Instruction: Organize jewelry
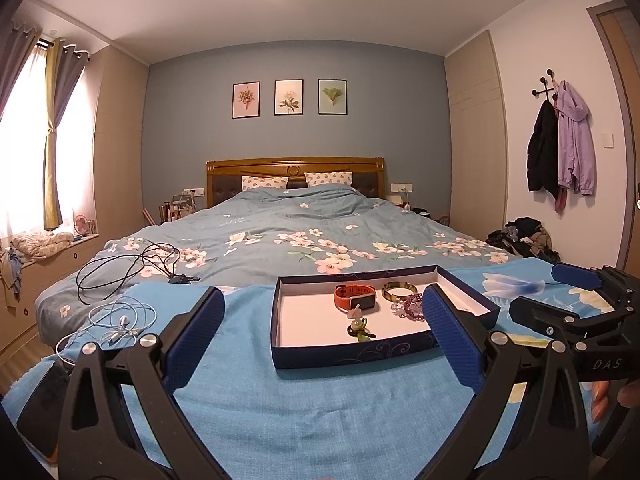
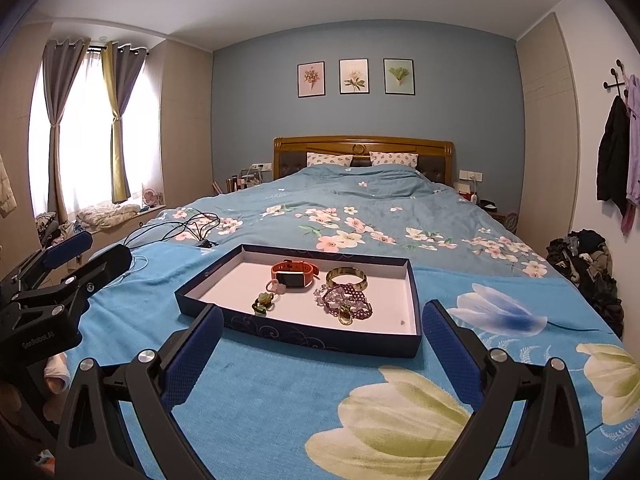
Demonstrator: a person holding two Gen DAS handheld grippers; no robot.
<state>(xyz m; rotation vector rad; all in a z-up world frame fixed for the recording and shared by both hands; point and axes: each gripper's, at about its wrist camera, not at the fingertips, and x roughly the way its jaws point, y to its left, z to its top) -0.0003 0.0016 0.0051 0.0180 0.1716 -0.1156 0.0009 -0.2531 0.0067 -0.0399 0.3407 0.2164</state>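
- The jewelry sits in a shallow dark-blue box (image 2: 296, 332) on the blue floral blanket (image 2: 280, 400) at the foot of the bed, dead ahead at 12 o'clock from both grippers.
- The left gripper (image 1: 320, 332) is released, its fingers (image 1: 452, 340) spread wide and holding nothing; the right gripper (image 2: 320, 340) is likewise spread and empty.
- In the right wrist view, the purple bead bracelets (image 2: 346, 300) lie at 12 to 1 o'clock, nearest those fingers; the gold bangle (image 2: 346, 277) is just beyond them.
- The orange watch (image 2: 294, 274), long axis running 9 to 3, sits toward the far wall; the small green charm (image 2: 262, 303) lies at 11 o'clock.
- My judgement: the right gripper has the shorter reach to the beads, while the left faces the box's empty half and the charm.
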